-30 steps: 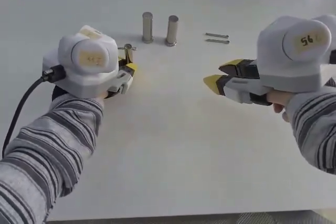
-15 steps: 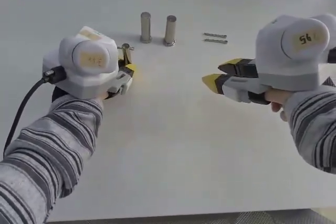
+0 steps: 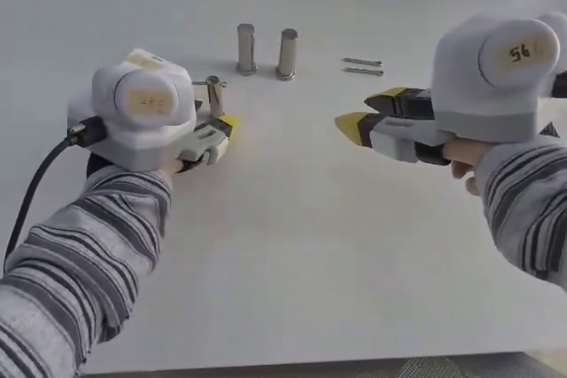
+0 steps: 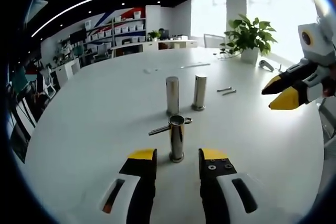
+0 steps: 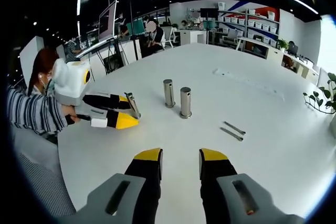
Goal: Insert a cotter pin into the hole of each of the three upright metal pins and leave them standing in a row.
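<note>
On the white table (image 3: 292, 245), the left gripper (image 4: 176, 157) sat with jaws apart just before a metal pin (image 4: 176, 137) carrying a cotter pin (image 4: 159, 129), the right gripper (image 5: 180, 156) hovered likewise parted, two bare pins (image 4: 172, 95) stood beyond, and seemingly two loose cotter pins (image 3: 363, 61) lay nearby.

Silver pins (image 3: 246, 47) on white table (image 3: 292, 219) (grey-striped sleeves (image 3: 97, 245)).
</note>
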`<action>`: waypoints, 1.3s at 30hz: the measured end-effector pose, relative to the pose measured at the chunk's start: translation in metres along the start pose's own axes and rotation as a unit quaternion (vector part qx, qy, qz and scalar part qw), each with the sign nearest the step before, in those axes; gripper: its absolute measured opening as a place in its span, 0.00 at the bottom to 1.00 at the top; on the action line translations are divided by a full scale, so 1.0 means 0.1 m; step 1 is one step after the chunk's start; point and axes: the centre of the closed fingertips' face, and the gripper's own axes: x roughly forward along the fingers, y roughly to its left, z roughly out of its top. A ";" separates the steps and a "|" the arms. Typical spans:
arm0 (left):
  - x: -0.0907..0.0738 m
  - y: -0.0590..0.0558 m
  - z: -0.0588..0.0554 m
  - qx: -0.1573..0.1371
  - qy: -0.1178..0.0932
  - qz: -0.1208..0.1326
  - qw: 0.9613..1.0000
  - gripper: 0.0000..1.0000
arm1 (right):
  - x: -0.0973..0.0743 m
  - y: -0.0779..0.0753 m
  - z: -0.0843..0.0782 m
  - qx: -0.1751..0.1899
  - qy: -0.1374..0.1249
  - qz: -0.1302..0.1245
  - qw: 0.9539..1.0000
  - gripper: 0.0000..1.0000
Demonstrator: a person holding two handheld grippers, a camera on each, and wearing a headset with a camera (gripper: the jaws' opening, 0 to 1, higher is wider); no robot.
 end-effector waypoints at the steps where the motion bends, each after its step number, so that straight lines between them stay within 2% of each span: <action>1: -0.02 -0.01 0.01 -0.001 -0.003 -0.003 1.000 0.33 | 0.01 0.00 0.03 0.000 -0.004 0.000 1.000 0.24; 8: -0.16 -0.01 0.13 -0.017 -0.025 -0.012 0.999 0.51 | 0.18 -0.09 0.29 0.002 -0.038 0.009 0.999 0.24; 12: -0.26 0.00 0.19 -0.028 -0.034 -0.010 0.999 0.60 | 0.29 -0.08 0.44 -0.004 -0.047 0.018 0.999 0.24; 16: -0.33 0.00 0.20 -0.031 -0.037 -0.009 0.999 0.69 | 0.41 -0.07 0.53 -0.006 -0.051 0.026 0.998 0.24; 25: -0.53 -0.05 0.22 -0.031 -0.046 -0.015 0.998 0.84 | 0.66 -0.02 0.56 0.009 -0.052 0.045 0.998 0.24; 30: -0.60 -0.06 0.23 -0.030 -0.046 -0.011 0.998 0.92 | 0.77 0.02 0.60 -0.010 -0.060 0.052 0.997 0.24; 31: -0.62 -0.07 0.24 -0.032 -0.049 -0.014 0.998 0.92 | 0.79 0.02 0.62 -0.010 -0.066 0.054 0.996 0.23; 39: -0.69 -0.25 0.27 -0.024 -0.055 -0.036 0.998 0.99 | 0.89 -0.01 0.63 0.003 -0.064 0.050 0.997 0.16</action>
